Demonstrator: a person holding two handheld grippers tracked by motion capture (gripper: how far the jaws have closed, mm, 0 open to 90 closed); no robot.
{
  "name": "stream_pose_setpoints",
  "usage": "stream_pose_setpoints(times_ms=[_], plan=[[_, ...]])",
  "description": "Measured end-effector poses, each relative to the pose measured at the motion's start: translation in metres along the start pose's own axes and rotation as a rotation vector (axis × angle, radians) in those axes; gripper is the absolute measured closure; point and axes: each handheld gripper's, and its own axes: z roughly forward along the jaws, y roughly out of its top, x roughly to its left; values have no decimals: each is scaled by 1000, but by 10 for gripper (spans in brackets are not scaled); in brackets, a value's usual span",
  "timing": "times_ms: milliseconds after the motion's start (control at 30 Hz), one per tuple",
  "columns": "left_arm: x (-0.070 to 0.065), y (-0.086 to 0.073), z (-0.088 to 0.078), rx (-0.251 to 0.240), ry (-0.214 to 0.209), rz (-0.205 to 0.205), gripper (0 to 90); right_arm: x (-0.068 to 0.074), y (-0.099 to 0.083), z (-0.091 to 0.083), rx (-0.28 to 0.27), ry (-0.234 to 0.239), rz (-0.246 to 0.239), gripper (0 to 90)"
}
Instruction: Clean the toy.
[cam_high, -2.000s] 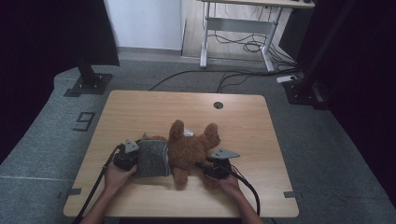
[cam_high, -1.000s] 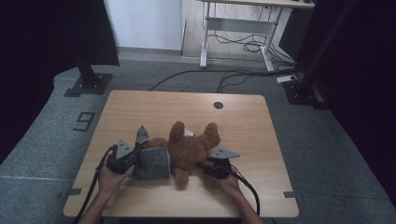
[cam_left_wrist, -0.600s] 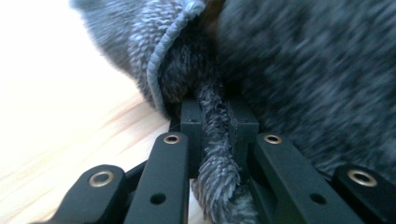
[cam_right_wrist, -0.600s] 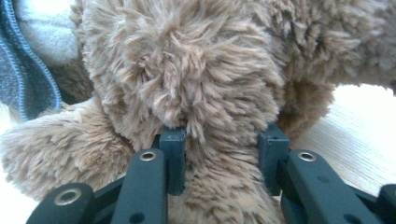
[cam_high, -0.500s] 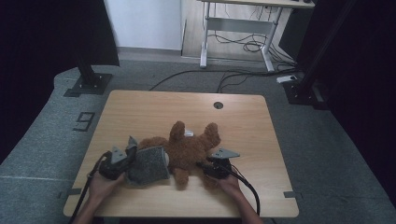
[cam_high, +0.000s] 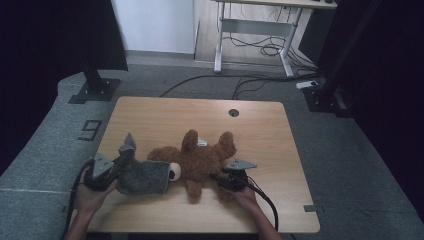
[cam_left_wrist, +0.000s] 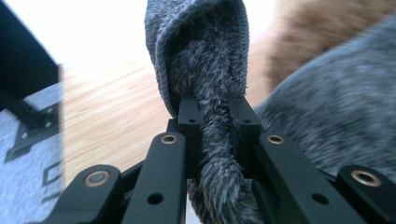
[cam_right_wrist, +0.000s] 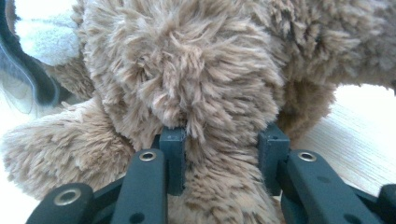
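Beside the table (cam_high: 150, 112), floor marking (cam_high: 90, 130) reads "9".

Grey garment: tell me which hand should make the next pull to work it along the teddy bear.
Left. The left gripper is shut on a fold of the grey garment, beside the teddy bear. The right gripper is clamped on the bear's brown fur, so it probably serves best as the anchor.

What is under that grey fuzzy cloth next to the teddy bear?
The grey cloth drapes over the head end of the brown teddy bear; its pale muzzle pokes out at the cloth's edge. The rest of the head is covered. The left gripper pinches the cloth.
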Motion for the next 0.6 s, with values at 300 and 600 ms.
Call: stream_pose_setpoints(times_ms=[300,600], plan=[[-31,17,1,-60,-85,77,787,0,0,0,0,1,0,631],[-48,41,23,-77,-176,82,783,2,7,-12,-6,21,-25,384]])
